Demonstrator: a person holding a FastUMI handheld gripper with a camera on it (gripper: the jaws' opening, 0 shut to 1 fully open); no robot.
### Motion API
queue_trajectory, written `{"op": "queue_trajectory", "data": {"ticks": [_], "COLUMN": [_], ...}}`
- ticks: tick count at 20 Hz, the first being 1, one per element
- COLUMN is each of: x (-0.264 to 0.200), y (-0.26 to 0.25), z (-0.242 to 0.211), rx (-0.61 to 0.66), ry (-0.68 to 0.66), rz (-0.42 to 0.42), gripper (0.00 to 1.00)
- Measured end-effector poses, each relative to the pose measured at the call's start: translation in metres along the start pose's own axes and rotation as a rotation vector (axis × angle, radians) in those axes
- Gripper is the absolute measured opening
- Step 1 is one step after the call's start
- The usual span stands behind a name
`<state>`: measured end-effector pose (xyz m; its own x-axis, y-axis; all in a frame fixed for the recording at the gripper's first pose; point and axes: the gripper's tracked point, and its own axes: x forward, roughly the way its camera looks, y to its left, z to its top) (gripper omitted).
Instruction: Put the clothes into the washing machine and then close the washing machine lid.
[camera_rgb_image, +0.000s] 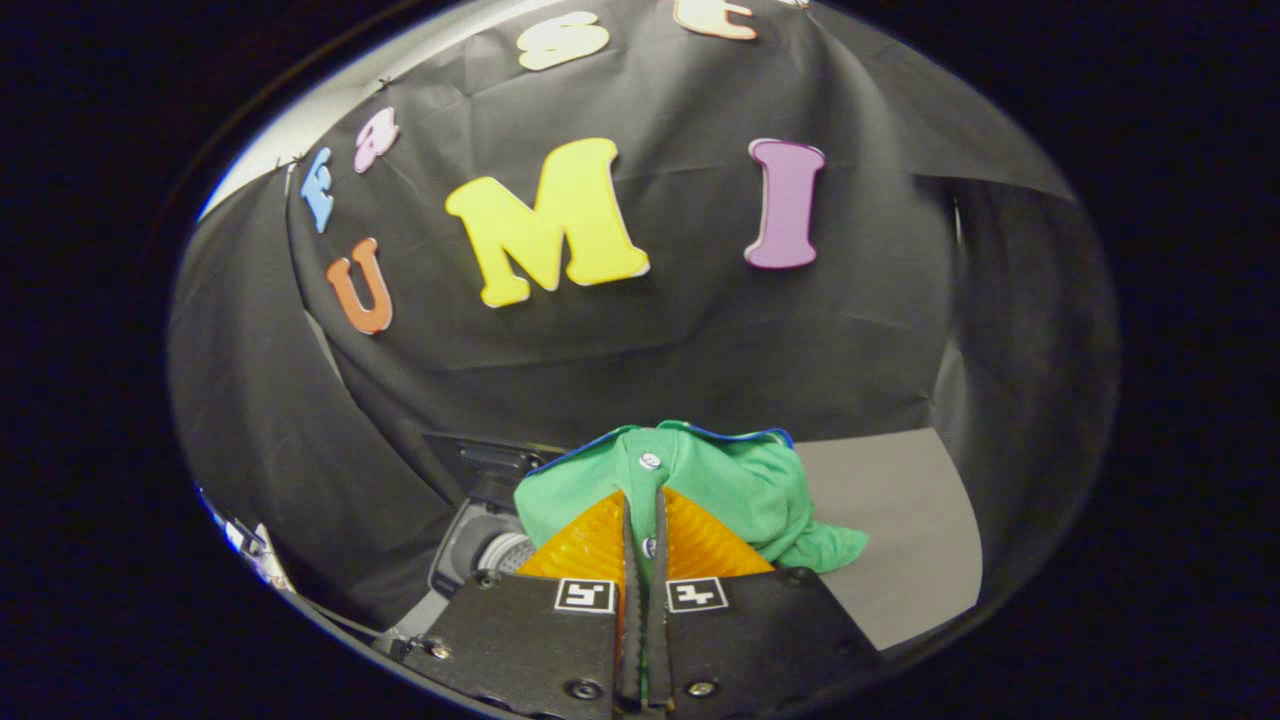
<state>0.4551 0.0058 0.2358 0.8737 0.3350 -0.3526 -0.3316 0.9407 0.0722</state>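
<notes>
The gripper (643, 545) has its fingers pressed close together, and they are pinching a small green shirt (740, 485) by the strip with the buttons. A thin bit of green cloth shows in the narrow gap between the fingers. The shirt is bunched up at the tips, and most of it hangs over to the right side, above the grey surface (900, 540).

The washing machine (480, 530) is ahead of the fingers and off to the left, lower than the shirt. So the shirt has to go left and forward before the fingers let it drop. That looks like the step in hand: carrying the shirt to the machine.

Much of the machine is hard to see. The shirt and the fingers cover a big part of it. A dark panel shows at its back, and a round grey part shows below, but the opening cannot be made out well. Where the lid is, and whether it stands open, cannot be told. The lower part of the shirt is hidden behind the fingers.
</notes>
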Motion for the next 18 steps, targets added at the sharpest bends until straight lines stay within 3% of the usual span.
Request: {"op": "queue_trajectory", "data": {"ticks": [9,18], "x": [0.031,0.083], "y": [0.123,0.233], "z": [0.016,-0.024], "rx": [-0.067,-0.176], "ry": [-0.006,0.093], "rz": [0.217,0.365], "gripper": [0.06,0.06]}}
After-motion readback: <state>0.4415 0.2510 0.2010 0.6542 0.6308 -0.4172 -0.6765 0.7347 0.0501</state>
